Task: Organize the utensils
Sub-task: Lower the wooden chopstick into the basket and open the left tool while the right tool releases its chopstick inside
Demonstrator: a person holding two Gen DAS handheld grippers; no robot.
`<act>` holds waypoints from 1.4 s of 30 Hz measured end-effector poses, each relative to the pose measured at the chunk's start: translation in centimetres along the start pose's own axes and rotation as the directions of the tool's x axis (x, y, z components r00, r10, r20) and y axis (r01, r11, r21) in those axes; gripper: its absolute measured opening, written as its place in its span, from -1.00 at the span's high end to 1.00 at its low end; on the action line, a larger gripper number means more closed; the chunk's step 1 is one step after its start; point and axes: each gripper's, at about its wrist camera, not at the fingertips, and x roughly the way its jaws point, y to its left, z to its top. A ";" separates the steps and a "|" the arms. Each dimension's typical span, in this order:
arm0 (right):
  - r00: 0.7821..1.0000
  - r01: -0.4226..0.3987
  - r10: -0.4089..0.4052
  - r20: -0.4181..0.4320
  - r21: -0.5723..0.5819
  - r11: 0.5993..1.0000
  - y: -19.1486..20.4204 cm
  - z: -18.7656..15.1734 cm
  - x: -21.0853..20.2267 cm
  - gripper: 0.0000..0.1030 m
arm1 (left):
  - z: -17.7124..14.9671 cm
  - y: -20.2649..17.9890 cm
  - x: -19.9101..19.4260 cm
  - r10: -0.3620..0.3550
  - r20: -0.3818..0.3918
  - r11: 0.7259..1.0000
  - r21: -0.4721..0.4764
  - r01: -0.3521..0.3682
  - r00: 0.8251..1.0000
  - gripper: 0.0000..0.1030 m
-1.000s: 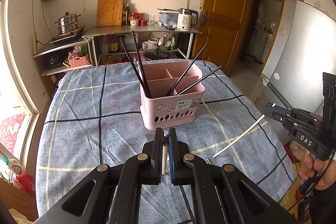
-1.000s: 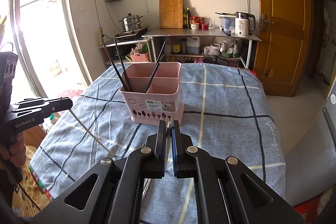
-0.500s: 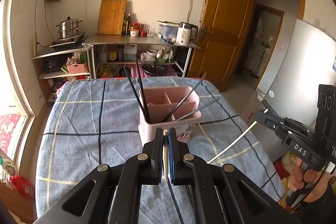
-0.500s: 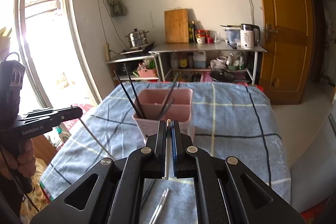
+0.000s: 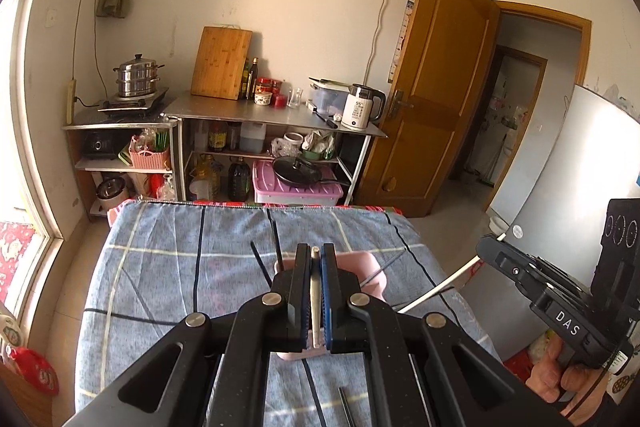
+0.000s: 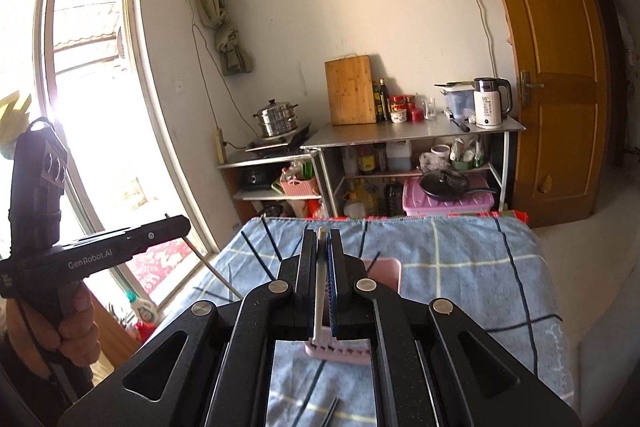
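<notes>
A slim white chopstick [image 5: 315,301] sits clamped between the closed jaws of the left gripper [image 5: 315,259]; a second white chopstick [image 6: 320,291] is pinched the same way in the right gripper [image 6: 321,239]. Both tools hover above the pink plastic divided utensil caddy [image 5: 370,267], which stands on the blue checked tablecloth [image 5: 160,267] with thin black chopsticks [image 5: 259,263] leaning in it. Another dark utensil [image 6: 330,409] lies on the cloth nearer the cameras. Each gripper is held by a hand [image 6: 74,327].
</notes>
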 end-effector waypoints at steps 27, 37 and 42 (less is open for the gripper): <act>0.986 0.024 -0.016 -0.164 0.047 0.999 -2.8 -4.1 9.3 0.91 | -3.7 3.1 11.0 0.009 -0.165 0.998 -0.065 -0.020 0.986 0.91; 0.981 0.016 -0.013 -0.196 0.015 1.000 -2.7 -4.4 9.1 0.84 | -4.4 3.4 10.5 0.041 -0.168 0.998 -0.039 -0.048 0.985 0.86; 0.986 0.025 -0.024 -0.162 0.001 1.000 -2.6 -3.6 7.5 0.80 | -4.0 3.3 8.4 0.055 -0.124 0.998 -0.025 -0.059 0.991 0.71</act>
